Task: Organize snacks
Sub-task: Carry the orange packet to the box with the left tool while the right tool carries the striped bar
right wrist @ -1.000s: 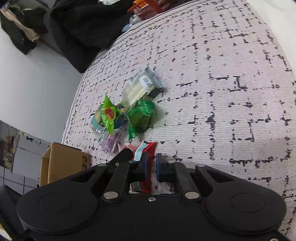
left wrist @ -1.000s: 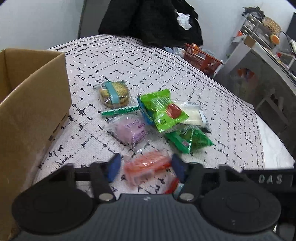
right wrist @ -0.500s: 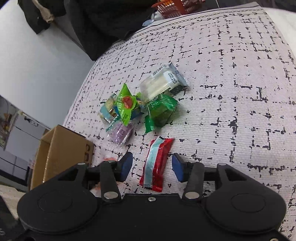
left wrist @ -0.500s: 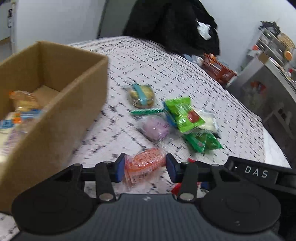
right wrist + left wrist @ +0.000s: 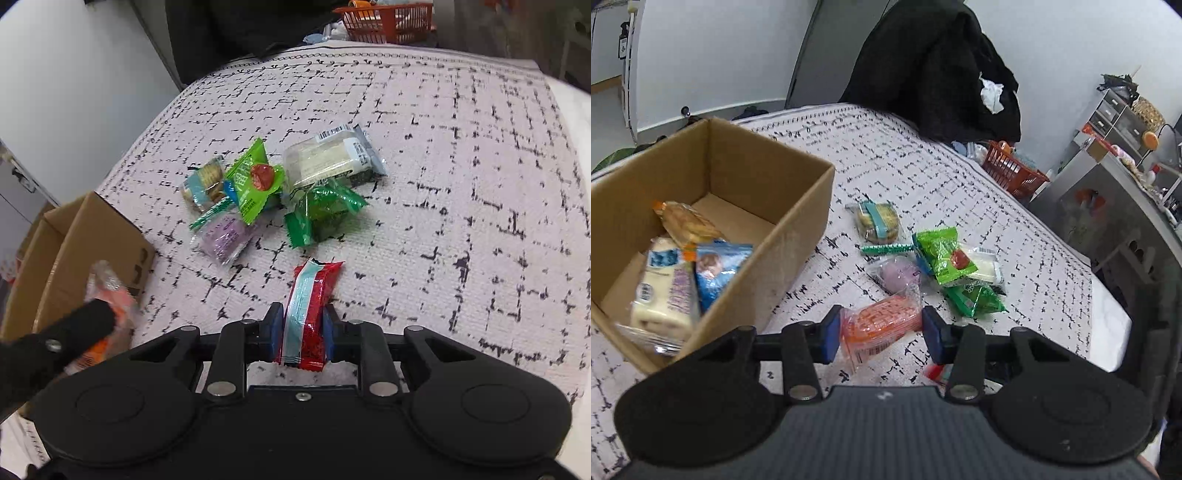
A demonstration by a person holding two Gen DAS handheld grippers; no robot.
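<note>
Orange plastic is filling the gap of the left gripper (image 5: pixel 881 330) in the left wrist view: the orange snack packet (image 5: pixel 881 325) is sitting crosswise between the two blue pads, its long axis running from pad to pad, and both pads are pressing on its ends. The cardboard box (image 5: pixel 798 236) is lying at about ten o'clock from that gripper, its open top facing up, with several packets already inside. Judging from this, the packet is hanging clear of the patterned bed cover (image 5: pixel 1015 236) and only needs carrying up and left over the near wall. The loose pile of snacks (image 5: pixel 923 258) is lying at twelve to one o'clock, just beyond the pads.

Red wrapping is showing in the right wrist view, where the right gripper (image 5: pixel 303 334) is closing its jaws on the red snack bar (image 5: pixel 310 306). The bar's long axis is pointing to twelve o'clock, straight along the fingers, so the pads are meeting its long sides, and they look to be touching them already. The box (image 5: pixel 74 251) is lying at nine to ten o'clock from here, well apart, with the left gripper (image 5: pixel 92 321) and its orange packet (image 5: pixel 114 302) blurred in between. The left hand is therefore the nearer one to the box.
</note>
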